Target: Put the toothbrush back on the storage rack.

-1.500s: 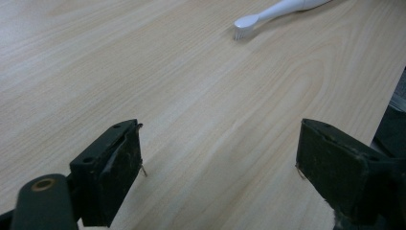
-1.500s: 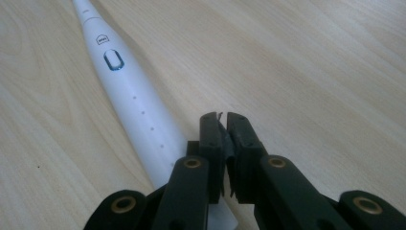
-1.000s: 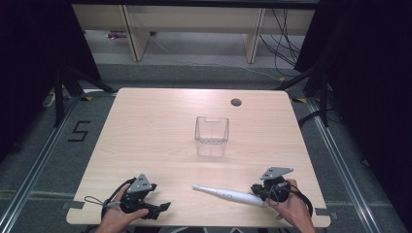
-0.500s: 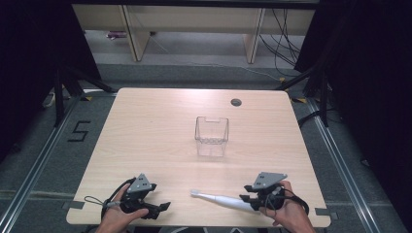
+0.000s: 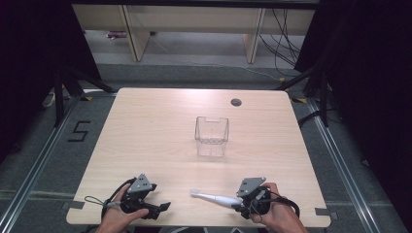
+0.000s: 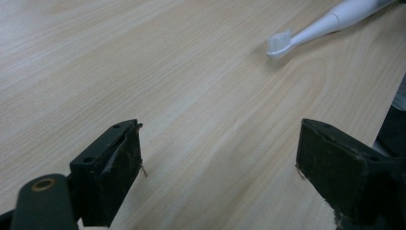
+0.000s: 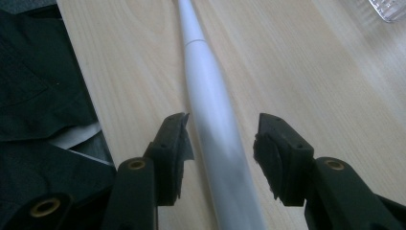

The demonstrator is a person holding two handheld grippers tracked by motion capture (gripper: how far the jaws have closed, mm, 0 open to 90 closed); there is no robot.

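A white electric toothbrush [image 5: 216, 198] lies flat near the table's front edge, its brush head pointing left. My right gripper [image 5: 241, 207] is at the handle end. In the right gripper view the thick handle [image 7: 210, 96] runs between the two black jaws of the right gripper [image 7: 222, 136]. The jaws have just been opening, and a gap shows on the right side. My left gripper [image 5: 163, 208] rests at the front left, open with only bare wood between its jaws [image 6: 218, 163]. The toothbrush's bristle head [image 6: 280, 43] lies ahead of it.
A clear plastic container [image 5: 212, 136] stands upright at the table's middle, and its corner shows in the right gripper view [image 7: 390, 7]. A small round hole [image 5: 236, 102] sits near the far edge. Wooden shelving and cables lie beyond the table, and dark fabric hangs at the front edge [image 7: 38, 72].
My right gripper has slid left along the toothbrush handle and its jaws have spread apart. The toothbrush has shifted slightly toward the front edge. The left gripper has stayed put.
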